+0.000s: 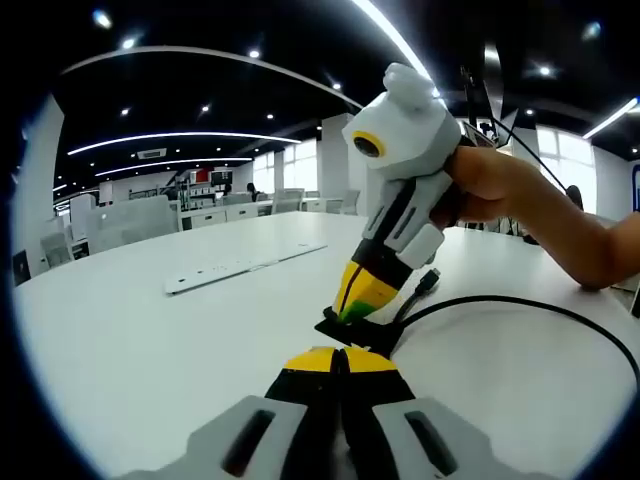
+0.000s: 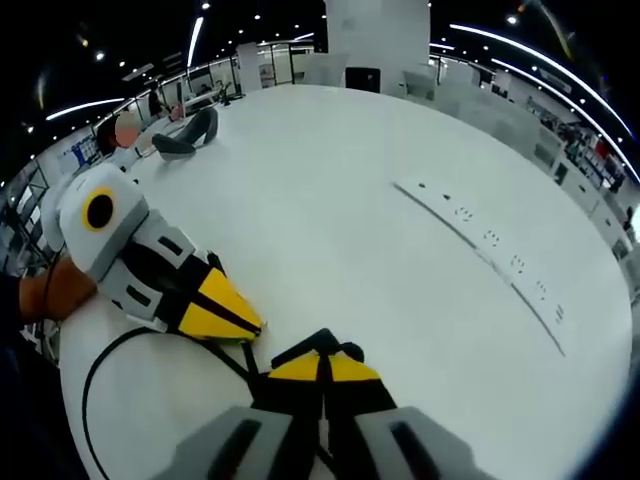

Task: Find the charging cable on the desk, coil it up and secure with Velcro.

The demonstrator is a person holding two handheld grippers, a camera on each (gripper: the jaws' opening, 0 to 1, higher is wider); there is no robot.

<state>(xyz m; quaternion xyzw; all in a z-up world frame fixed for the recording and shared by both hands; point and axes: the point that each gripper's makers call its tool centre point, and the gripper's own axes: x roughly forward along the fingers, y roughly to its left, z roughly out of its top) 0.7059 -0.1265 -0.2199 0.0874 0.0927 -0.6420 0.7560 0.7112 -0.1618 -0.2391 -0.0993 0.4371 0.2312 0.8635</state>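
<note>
A black charging cable (image 1: 520,303) lies on the white desk (image 1: 150,340) and loops away to the right; its plug end (image 1: 430,281) sticks up beside the other gripper. My left gripper (image 1: 341,357) is shut at the near end of the cable. The right gripper (image 1: 356,305), held by a hand (image 1: 500,185), comes down from the upper right and pinches a flat black Velcro strap (image 1: 338,326) right in front of my left tips. In the right gripper view, my right gripper (image 2: 320,366) is shut with the strap (image 2: 322,339) at its tips. The left gripper (image 2: 232,315) lies beside it, and the cable (image 2: 90,400) curves off to the left.
A long white strip with small holes (image 1: 245,268) (image 2: 490,245) lies flat on the desk beyond the grippers. Office chairs (image 2: 190,135) and desks stand past the far edge. The desk edge (image 2: 70,340) runs close by the cable loop.
</note>
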